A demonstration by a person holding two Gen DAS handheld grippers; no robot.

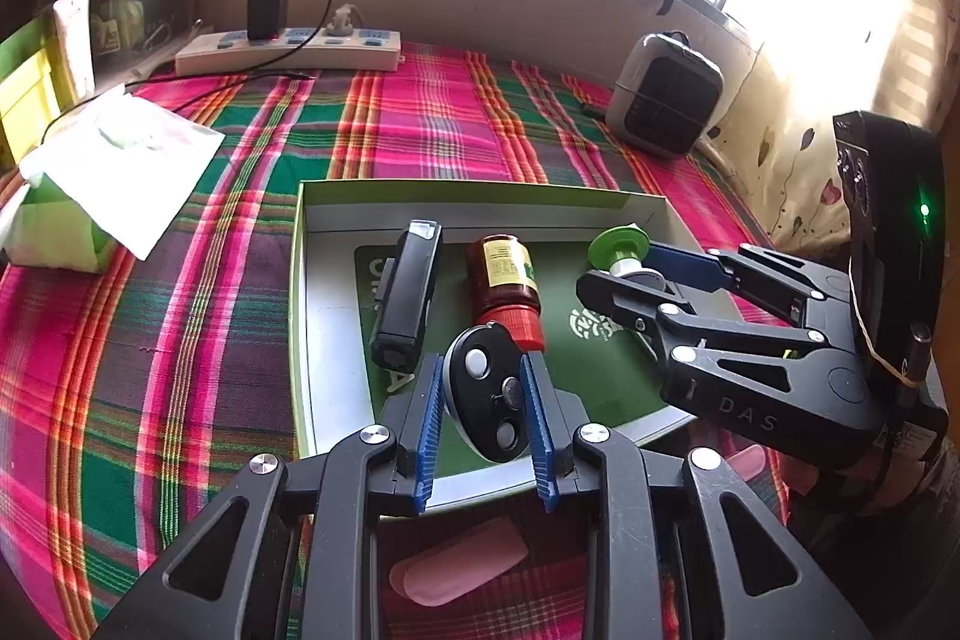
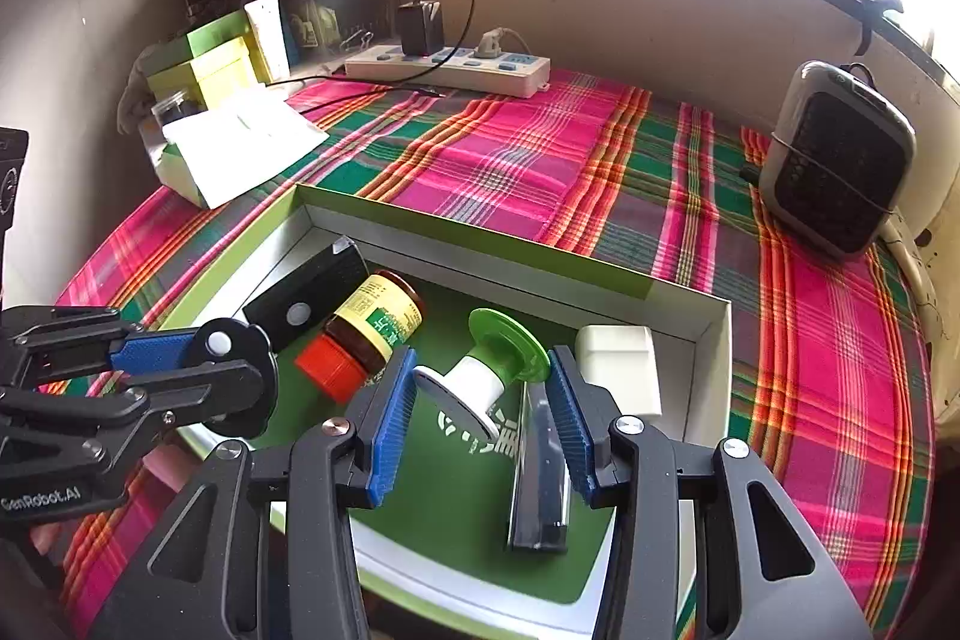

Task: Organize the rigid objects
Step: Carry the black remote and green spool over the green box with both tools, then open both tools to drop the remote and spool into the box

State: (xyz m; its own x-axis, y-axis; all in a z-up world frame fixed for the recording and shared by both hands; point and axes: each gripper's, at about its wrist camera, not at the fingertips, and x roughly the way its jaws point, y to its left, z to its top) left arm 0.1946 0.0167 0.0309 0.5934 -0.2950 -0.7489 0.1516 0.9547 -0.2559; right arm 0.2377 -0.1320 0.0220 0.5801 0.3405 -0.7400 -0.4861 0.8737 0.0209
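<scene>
Over the green tray [image 1: 298, 280], the left gripper [image 1: 483, 400] fingers clamp a black key fob [image 1: 489, 394]; the right gripper [image 2: 480, 400] fingers clamp a green-capped spool [image 2: 486, 370]. Crowded, either could knock the red-capped bottle [image 1: 504, 286].

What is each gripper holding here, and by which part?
Left gripper: black oval remote, clamped across its long sides. Right gripper: green-and-white spool, held by its two end discs.

A black oval remote [image 1: 489, 394] and a green-white spool [image 2: 492, 370] hang above the box [image 2: 480, 232]; a brown bottle [image 2: 366, 334] lies inside it.
</scene>
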